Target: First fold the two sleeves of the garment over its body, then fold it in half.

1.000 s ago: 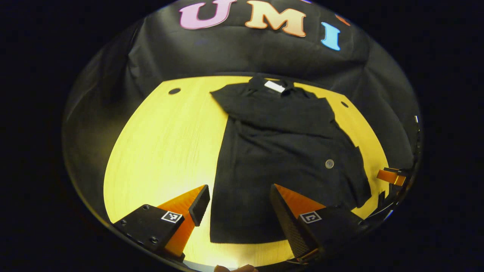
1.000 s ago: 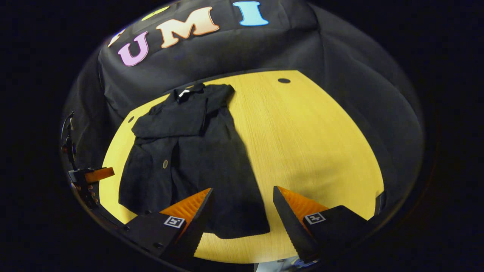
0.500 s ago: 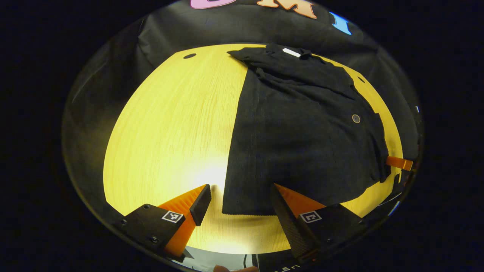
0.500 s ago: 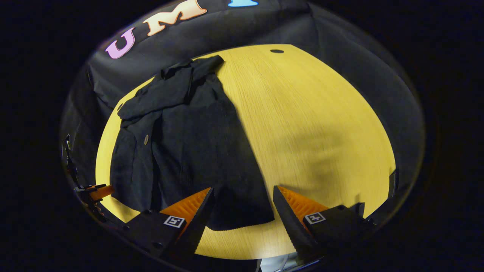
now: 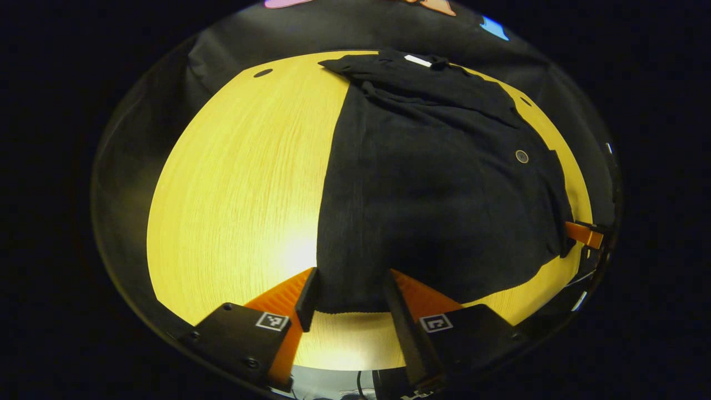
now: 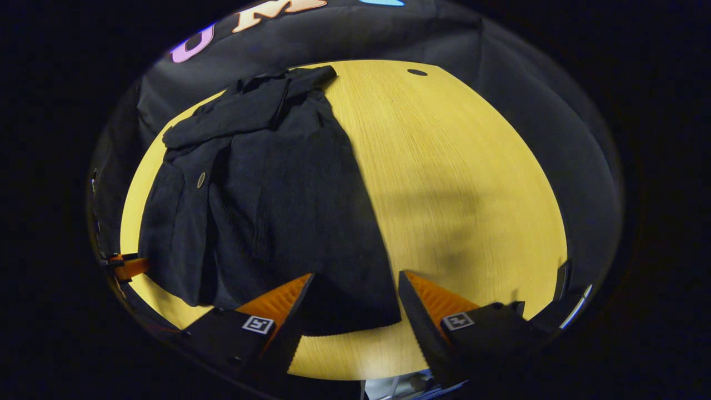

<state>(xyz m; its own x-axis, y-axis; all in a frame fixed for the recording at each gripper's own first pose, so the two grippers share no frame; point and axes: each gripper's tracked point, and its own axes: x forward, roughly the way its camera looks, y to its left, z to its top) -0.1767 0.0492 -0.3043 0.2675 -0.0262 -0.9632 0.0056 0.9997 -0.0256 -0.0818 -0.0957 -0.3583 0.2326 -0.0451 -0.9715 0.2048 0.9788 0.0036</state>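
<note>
A black shirt (image 5: 433, 183) lies flat on a yellow table (image 5: 239, 183), sleeves already folded over its body; the risk, as I judge it, is a pinch that catches only one layer of hem, so the half-fold drags crooked; the left gripper (image 5: 347, 294) straddles the near hem corner, jaws narrowing; the right gripper (image 6: 355, 300) hovers wide open over the other corner, holding nothing.

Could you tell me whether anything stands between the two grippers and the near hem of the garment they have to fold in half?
Nothing visible does. The garment lies flat on the table, its near hem between the open fingers of the left gripper and just ahead of the open right gripper.
</note>
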